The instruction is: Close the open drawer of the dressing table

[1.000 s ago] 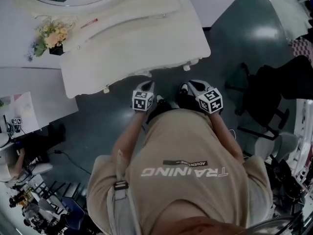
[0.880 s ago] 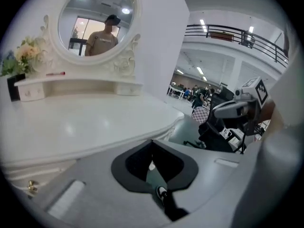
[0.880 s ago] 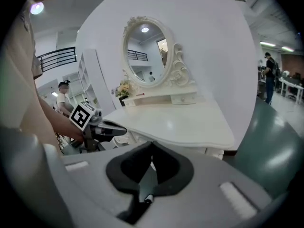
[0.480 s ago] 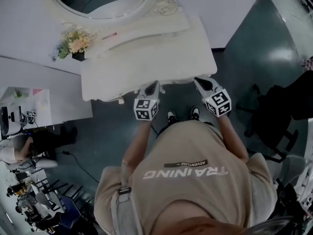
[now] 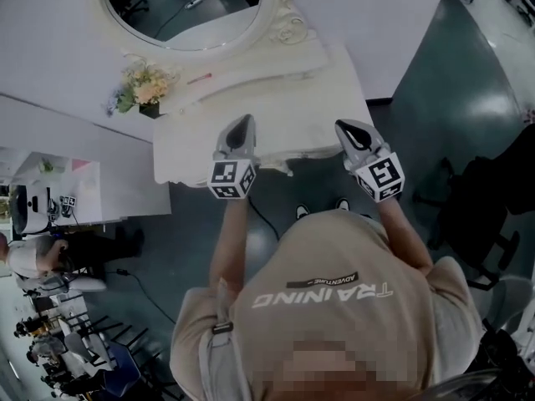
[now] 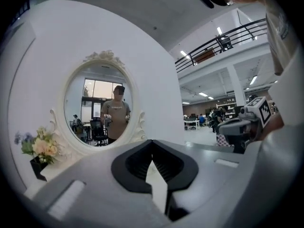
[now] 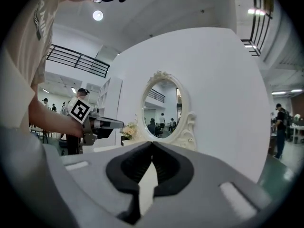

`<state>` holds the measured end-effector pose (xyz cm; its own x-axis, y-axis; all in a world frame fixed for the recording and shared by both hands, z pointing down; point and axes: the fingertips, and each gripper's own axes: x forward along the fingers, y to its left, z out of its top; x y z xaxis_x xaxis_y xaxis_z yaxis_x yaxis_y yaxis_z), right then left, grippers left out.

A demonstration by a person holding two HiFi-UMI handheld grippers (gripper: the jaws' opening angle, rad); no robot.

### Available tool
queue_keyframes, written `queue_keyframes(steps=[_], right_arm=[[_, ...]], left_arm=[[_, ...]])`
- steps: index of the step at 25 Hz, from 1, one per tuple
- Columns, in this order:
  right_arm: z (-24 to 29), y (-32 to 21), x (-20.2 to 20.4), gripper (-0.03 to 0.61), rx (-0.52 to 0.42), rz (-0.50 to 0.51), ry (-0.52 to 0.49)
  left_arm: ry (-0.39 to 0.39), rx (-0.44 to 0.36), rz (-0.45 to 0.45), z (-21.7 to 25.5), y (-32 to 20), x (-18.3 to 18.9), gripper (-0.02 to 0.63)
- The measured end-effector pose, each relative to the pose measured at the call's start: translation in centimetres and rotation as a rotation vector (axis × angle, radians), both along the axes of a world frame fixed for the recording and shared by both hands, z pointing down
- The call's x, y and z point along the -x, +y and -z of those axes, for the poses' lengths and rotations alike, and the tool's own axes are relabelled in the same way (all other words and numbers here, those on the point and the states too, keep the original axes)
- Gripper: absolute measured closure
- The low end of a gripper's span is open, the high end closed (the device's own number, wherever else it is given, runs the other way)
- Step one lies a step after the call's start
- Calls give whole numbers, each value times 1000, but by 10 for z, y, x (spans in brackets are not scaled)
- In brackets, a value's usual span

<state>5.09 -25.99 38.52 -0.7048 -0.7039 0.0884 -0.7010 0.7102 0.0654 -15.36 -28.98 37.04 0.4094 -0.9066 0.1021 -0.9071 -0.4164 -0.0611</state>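
Observation:
The white dressing table (image 5: 280,111) stands against the wall, with an oval mirror (image 5: 188,7) and a small flower bouquet (image 5: 144,86) on it. From above I see only its top and its carved front edge; no drawer front shows. My left gripper (image 5: 242,124) is shut and empty, its tip over the front part of the tabletop. My right gripper (image 5: 345,127) is also shut and empty, over the table's right front corner. The left gripper view has its jaws (image 6: 152,144) meeting towards the mirror (image 6: 99,106). The right gripper view's jaws (image 7: 152,144) meet likewise.
A pink pen (image 5: 199,78) lies near the flowers. A white desk (image 5: 58,182) adjoins the table on the left, with a seated person (image 5: 33,257) beyond it. A black office chair (image 5: 493,215) stands at the right. A cable (image 5: 261,217) runs over the floor by my feet.
Both grippers have risen and gone forward, from below the table's front edge near my feet to above the tabletop. The view has shifted towards the mirror.

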Motion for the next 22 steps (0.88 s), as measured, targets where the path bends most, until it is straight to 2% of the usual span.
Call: queue_keyframes(steps=[3,6,8,10,16,22], right_arm=[[11,-7,-4,574,-1,-15,-24],[21,-18,-12,574,-55,-62,-24],[24,-24,-19,574,-66,-98,-34],[25,-26,-22,574,-60,-115,-50],[21,-28,-20,574,-50,-100,-61],[-1,-24,-8,574,23,-81,-58]], left_arm=[[-11,-65,38,32,-6,15,606],[5,-103,52,44,-5,15,606],[45,-102,57,42,-3,12,606],[54,-89,49,36,-2,6,606],[-30,-95,-16,34,-7,-16,606],[-46,-76,-45,20,3,-24,606]])
